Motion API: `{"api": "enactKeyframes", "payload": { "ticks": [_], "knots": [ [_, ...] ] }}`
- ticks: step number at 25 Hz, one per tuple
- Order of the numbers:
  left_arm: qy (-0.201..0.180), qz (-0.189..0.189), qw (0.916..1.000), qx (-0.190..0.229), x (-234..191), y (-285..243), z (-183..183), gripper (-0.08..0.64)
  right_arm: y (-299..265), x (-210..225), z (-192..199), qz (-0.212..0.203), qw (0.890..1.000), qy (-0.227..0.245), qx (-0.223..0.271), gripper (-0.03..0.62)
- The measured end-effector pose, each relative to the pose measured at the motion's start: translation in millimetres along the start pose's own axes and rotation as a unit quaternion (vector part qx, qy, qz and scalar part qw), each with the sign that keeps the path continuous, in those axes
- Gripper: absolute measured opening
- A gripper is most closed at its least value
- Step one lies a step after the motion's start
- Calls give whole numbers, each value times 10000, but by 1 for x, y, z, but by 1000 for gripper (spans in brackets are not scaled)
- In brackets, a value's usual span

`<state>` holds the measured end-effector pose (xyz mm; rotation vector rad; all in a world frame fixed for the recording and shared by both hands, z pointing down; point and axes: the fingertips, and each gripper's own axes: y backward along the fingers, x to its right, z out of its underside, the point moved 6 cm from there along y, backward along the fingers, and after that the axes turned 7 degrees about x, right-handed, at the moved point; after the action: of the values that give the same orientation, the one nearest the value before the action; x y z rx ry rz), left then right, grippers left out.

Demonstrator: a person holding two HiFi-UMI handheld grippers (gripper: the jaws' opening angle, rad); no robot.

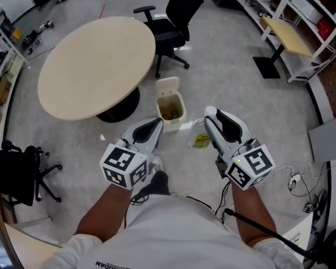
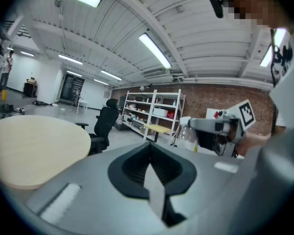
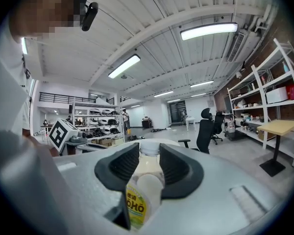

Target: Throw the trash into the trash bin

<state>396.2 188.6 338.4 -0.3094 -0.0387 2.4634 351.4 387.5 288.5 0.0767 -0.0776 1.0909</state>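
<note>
I am looking first at the far left, where a black office chair [image 1: 22,172] is standing on the floor, and above it in the head view the round beige table [image 1: 95,66] is taking much of the room. Below the table edge I am holding the left gripper [image 1: 154,123]. In the left gripper view its jaws are pressing together, and I cannot make out anything between them.

Just beside the table's dark foot the trash bin [image 1: 181,102] is standing upright with its top open. Behind it a second black chair [image 1: 173,21] is standing close to the table.

To the right of the bin, near it but not inside, the plastic bottle [image 1: 200,140] with the yellow label is hanging over the floor. The right gripper [image 1: 213,122] is pinching this bottle. In the right gripper view the two black pads [image 3: 122,168] are closing on its sides, and the white cap is pointing away from the camera.

At the far right a small wooden desk [image 1: 288,35] and white shelves [image 1: 313,15] are standing along the brick wall.
</note>
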Motion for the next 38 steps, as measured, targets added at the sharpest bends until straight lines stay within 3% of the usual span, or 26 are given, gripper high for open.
{"api": "enactKeyframes", "payload": {
  "ticks": [24, 31, 38],
  "knots": [
    [-46, 181, 9998, -70, -148, -87, -39, 8, -171, 60, 2, 108, 9997, 60, -214, 132],
    [67, 193, 9995, -225, -158, -92, -26, 8, -188, 69, 17, 103, 9988, 16, -476, 132],
    [412, 19, 9981, -463, -159, -95, 0, 8, -200, 87, 49, 45, 9967, -196, -790, 132]
  ]
}}
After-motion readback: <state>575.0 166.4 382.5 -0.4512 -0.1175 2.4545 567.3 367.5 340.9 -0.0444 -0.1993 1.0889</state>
